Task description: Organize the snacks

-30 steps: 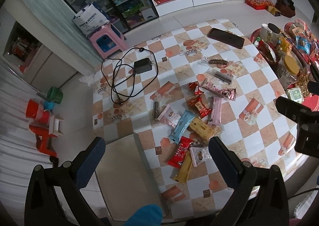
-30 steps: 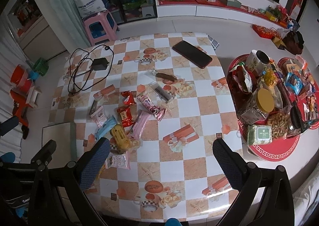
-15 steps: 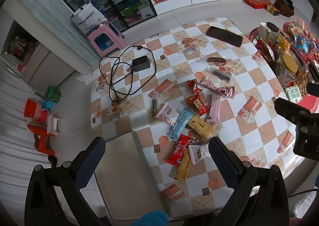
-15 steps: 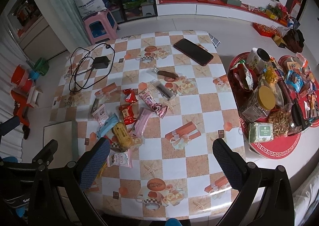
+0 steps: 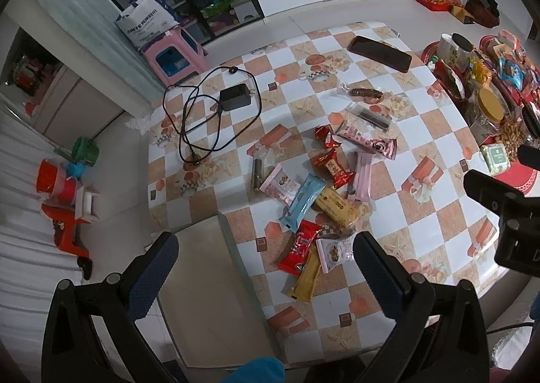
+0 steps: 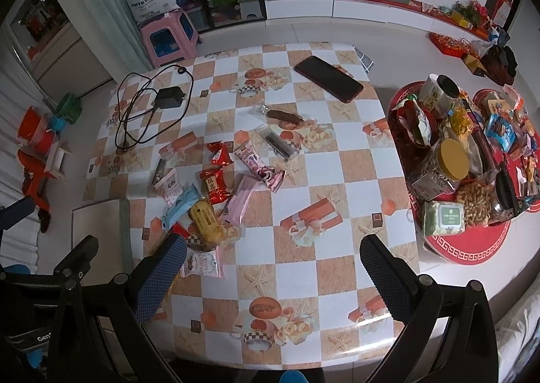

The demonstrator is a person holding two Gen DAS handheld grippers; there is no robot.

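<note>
Hovered high over worktop (image 6: 354, 160), both claws spread wide, empty: left claw (image 5: 265, 270), right claw (image 6: 273, 276). Snack wrappers (image 5: 324, 194) scattered mid-worktop, untouched. Approach step; next likely descend, pinch nearest wrapper.

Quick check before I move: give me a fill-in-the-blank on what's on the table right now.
1. The black charger brick lies beside a coiled black ____.
2. The dark phone lies screen-up at the table's ____ edge.
3. The clear jar on the round red tray has a ____ lid.
4. Both grippers' jaws are ____.

Missing: cable; far; yellow; open
</note>
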